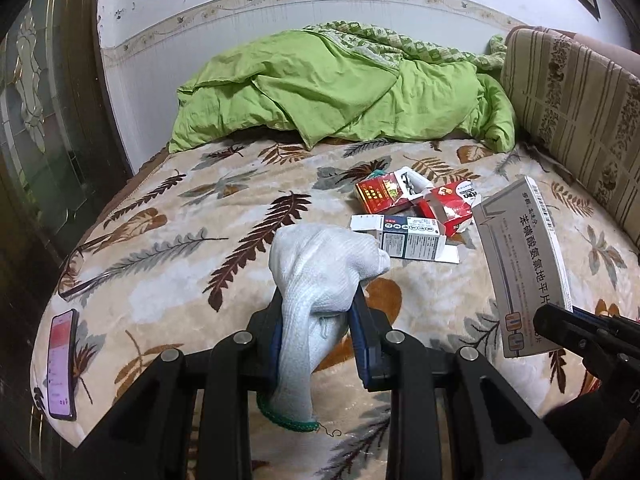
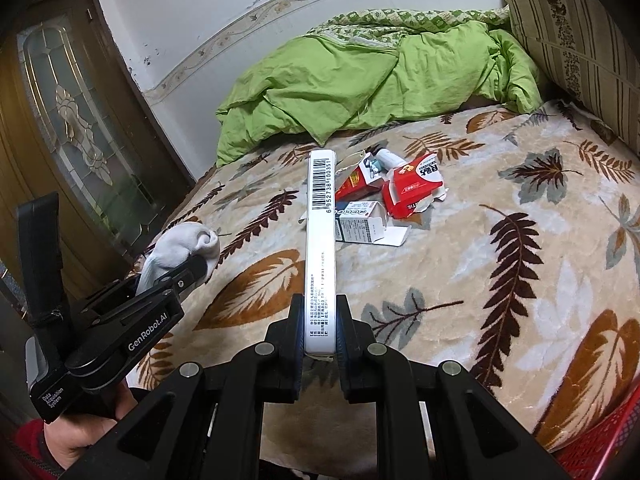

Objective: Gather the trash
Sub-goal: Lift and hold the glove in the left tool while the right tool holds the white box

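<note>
bed (image 1: 168, 240): big, leafy cover, trash lies on it | green quilt (image 1: 340, 92): pushed to far end | trash pile (image 1: 412, 216): torn red and white boxes, middle-right, waiting | right gripper (image 2: 319, 328): jaws pinch white box (image 2: 319, 240) edge-up, likely to carry off | left gripper (image 1: 318, 320): jaws squeeze white sock (image 1: 320, 272), near-left | phone (image 1: 62, 364): near-left edge
</note>
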`<state>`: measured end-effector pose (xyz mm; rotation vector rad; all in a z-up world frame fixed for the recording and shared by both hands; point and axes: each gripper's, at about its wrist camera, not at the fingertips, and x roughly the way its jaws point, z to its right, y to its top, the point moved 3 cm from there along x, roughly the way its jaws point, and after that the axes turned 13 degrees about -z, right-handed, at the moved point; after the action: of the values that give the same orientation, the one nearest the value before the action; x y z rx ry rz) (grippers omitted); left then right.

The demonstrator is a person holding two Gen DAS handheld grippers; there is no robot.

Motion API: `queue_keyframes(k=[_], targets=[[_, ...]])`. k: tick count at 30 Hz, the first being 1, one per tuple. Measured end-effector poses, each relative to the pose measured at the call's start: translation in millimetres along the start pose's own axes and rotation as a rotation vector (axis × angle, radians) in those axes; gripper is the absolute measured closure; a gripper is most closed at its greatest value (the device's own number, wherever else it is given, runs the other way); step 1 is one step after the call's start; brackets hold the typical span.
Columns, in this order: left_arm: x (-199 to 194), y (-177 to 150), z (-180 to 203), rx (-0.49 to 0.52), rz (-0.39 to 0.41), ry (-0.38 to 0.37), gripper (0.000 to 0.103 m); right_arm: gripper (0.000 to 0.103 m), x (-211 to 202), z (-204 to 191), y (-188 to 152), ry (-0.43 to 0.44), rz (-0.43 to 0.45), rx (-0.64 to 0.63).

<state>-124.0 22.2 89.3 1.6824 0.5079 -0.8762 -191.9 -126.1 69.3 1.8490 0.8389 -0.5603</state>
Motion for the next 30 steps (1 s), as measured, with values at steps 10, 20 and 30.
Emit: queue_keyframes(k=[10,20,30], targets=[[2,-1,1,-0.002,-0.004,0.001,0.076,0.088,2,-1,0,-0.003,-0.001,-0.002],[17,-9,1,-0.014,-0.042,0.021,0.076,0.088,2,-2,0,-0.002,-0.002,-0.002],[25,-8,-11,-0.044,-0.079,0.051,0.076,0.088,3,-2,0,-0.002,-0.005,-0.005]])
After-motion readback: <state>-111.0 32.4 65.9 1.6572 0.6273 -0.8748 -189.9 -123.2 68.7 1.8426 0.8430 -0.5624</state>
